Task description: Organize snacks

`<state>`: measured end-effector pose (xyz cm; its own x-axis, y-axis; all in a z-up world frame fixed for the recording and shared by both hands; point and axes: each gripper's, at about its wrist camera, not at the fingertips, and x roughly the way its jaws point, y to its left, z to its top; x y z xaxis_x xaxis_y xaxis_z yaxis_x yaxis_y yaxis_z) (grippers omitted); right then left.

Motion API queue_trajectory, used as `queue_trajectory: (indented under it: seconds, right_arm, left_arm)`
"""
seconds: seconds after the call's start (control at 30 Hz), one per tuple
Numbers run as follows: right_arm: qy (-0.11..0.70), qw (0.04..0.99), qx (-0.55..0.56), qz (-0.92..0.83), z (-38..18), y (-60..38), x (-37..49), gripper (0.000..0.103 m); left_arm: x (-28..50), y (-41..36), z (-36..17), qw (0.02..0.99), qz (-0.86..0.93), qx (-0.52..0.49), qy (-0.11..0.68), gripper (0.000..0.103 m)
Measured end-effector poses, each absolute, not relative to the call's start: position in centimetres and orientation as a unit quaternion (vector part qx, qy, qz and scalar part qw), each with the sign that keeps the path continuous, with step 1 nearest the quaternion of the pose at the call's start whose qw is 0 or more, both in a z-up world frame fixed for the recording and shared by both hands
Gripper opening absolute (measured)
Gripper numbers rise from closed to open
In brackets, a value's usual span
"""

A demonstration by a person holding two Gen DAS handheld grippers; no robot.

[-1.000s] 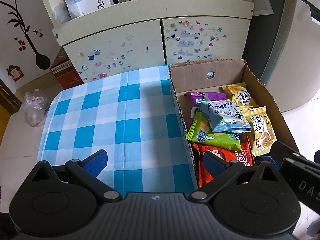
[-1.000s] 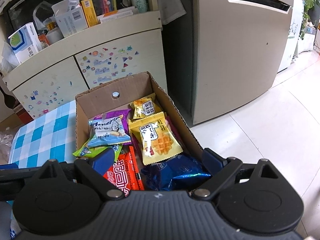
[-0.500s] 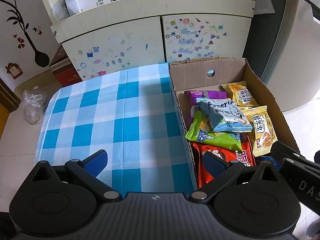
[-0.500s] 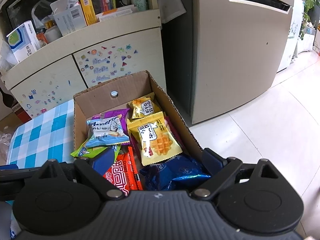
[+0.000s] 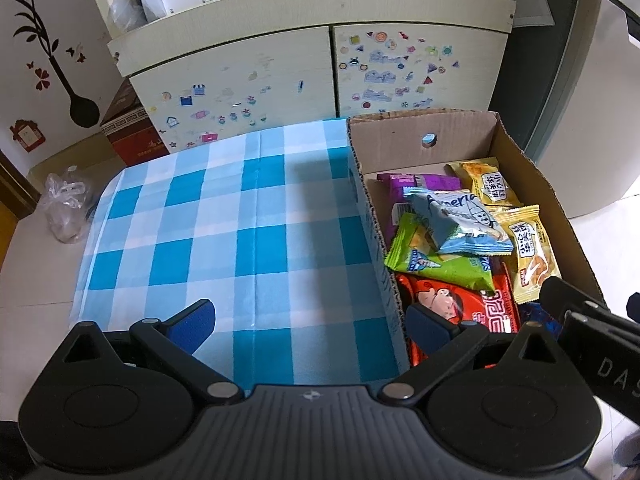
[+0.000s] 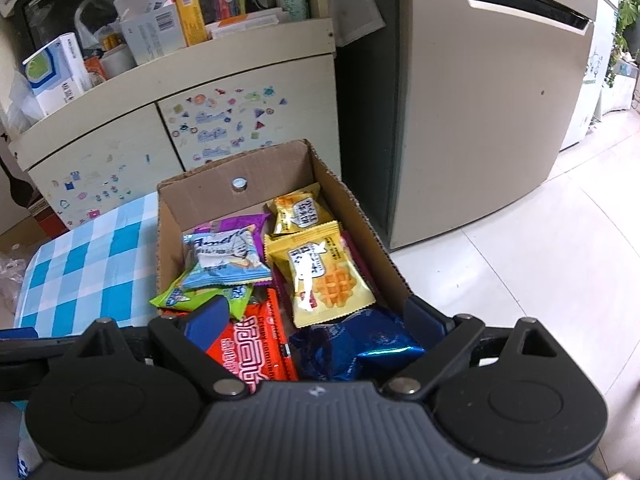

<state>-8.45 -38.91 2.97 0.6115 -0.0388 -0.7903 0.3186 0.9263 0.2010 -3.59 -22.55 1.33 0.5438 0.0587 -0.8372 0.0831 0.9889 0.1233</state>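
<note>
A cardboard box stands at the right edge of the blue checked tablecloth. It holds several snack packets: a light blue one on top, a green one, a red one, two yellow waffle packets, a purple one and a dark blue foil one. My left gripper is open and empty, straddling the box's near left wall. My right gripper is open and empty above the box's near end.
A cream cabinet with stickers stands behind the table, its shelf full of boxes. A grey fridge stands right of the box. A plastic bag lies on the floor at the left. White tiled floor lies to the right.
Both views have shifted slightly; the box and cabinet appear a little lower and closer. The snacks in the box have not moved. Both grippers stay open.
</note>
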Motion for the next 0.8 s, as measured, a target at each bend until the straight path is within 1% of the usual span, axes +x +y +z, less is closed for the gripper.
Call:
queue_trajectory:
  seconds: [0.33, 0.6, 0.8]
  right_arm:
    - [0.432, 0.887, 0.145, -0.072, 3.8, -36.9, -8.7, 0.094]
    - [0.43, 0.89, 0.143, -0.04, 4.1, -35.5, -9.1, 0.094]
    - [0.433, 0.892, 0.131, -0.002, 4.1, -33.0, -9.2, 0.094]
  left_arm:
    - [-4.6, -20.0, 1.9, 0.876, -0.011, 0.063, 0.478, 0.103]
    - [-6.0, -17.2, 3.2, 0.888, -0.031, 0.063, 0.454, 0.103]
    - [-7.2, -13.5, 3.8, 0.899, -0.027, 0.073, 0.431, 0.103]
